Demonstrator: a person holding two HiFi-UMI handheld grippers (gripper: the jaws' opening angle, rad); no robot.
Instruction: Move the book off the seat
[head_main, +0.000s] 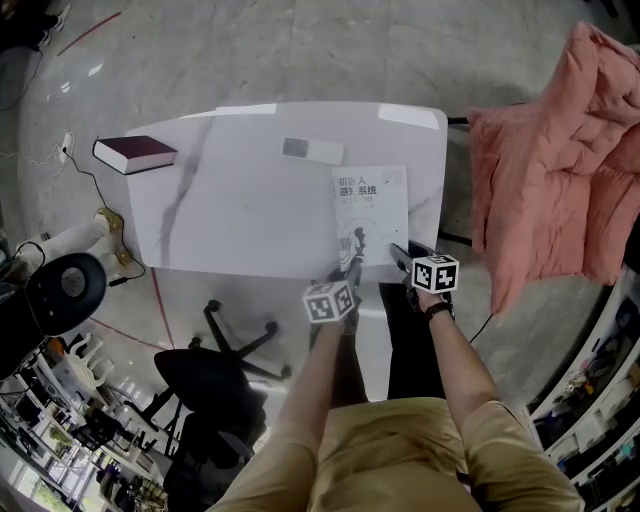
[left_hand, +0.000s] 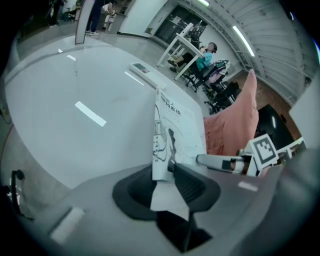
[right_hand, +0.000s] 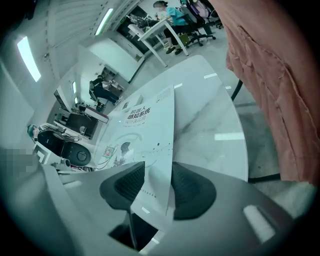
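Note:
A white book (head_main: 370, 210) with printed cover art lies flat on the white marble table (head_main: 240, 200), near its front right edge. My left gripper (head_main: 352, 270) reaches the book's near left corner, my right gripper (head_main: 398, 253) its near right corner. In the left gripper view the book's corner (left_hand: 162, 150) sits between the dark pads of the left gripper (left_hand: 167, 182), which stand slightly apart from it. In the right gripper view the book's edge (right_hand: 150, 170) runs between the pads of the right gripper (right_hand: 152, 187), held loosely, not squeezed.
A dark red book (head_main: 135, 153) lies on the table's far left corner and a small grey-white box (head_main: 312, 150) at the back. A pink jacket (head_main: 560, 170) hangs over a chair on the right. A black office chair (head_main: 200, 385) stands front left.

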